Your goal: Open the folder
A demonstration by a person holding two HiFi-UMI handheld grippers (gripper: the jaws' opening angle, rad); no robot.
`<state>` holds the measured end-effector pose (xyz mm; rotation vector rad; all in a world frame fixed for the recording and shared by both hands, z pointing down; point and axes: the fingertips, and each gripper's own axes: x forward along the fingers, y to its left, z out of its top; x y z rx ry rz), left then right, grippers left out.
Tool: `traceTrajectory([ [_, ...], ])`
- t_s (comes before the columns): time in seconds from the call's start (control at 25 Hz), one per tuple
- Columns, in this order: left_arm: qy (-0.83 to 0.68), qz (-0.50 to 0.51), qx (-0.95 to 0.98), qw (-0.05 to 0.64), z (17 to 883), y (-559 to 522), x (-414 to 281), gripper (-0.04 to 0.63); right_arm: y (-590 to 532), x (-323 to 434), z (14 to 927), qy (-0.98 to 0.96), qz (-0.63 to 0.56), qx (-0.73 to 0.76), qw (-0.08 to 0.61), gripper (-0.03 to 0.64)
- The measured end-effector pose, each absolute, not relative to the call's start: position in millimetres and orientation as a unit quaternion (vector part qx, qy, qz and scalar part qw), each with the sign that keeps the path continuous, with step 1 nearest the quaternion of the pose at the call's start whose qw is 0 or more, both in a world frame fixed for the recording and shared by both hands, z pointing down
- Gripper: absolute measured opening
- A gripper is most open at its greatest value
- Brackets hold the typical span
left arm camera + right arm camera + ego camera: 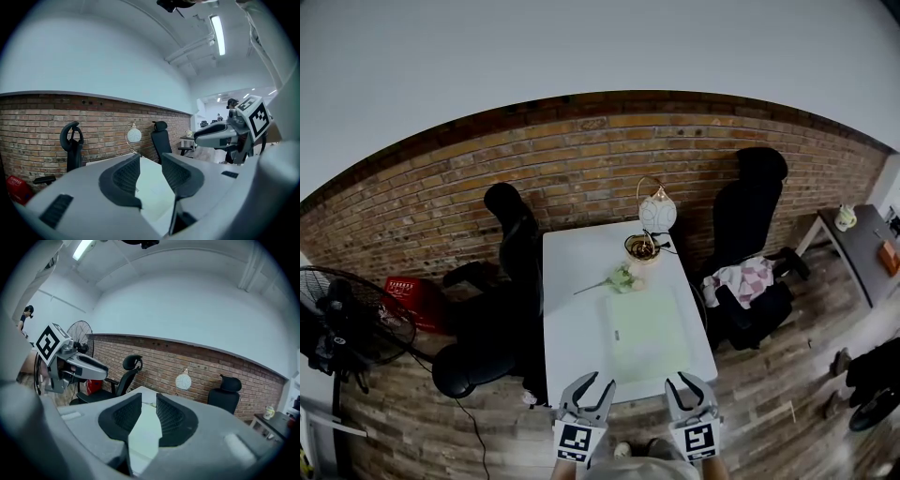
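Observation:
A pale green folder (647, 333) lies flat and closed on the near half of the white table (572, 328). My left gripper (593, 382) hovers over the table's near edge, just left of the folder's near corner. Its jaws are open with nothing between them. My right gripper (688, 381) hangs open and empty at the near right corner, beside the folder. In the left gripper view the folder (152, 192) shows through the gap of the left gripper (150, 161). The right gripper view frames the folder (145, 432) between the parted jaws of the right gripper (149, 399).
A globe lamp (657, 211), a bowl (642, 247) and a green flower sprig (622, 277) stand at the table's far end. Black office chairs flank it at left (502, 281) and right (750, 216). A fan (347, 319) and a red basket (411, 298) are at far left.

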<state>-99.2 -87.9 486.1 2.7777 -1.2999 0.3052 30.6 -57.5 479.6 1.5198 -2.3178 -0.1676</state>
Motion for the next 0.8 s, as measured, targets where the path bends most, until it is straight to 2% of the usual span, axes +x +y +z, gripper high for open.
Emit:
traceTrajectory([
  [0.8,-0.437,0.106,0.892,0.051,506,-119,-100,0.144,-96,22,498,-0.839,-0.047,0.506,0.194,0.083],
])
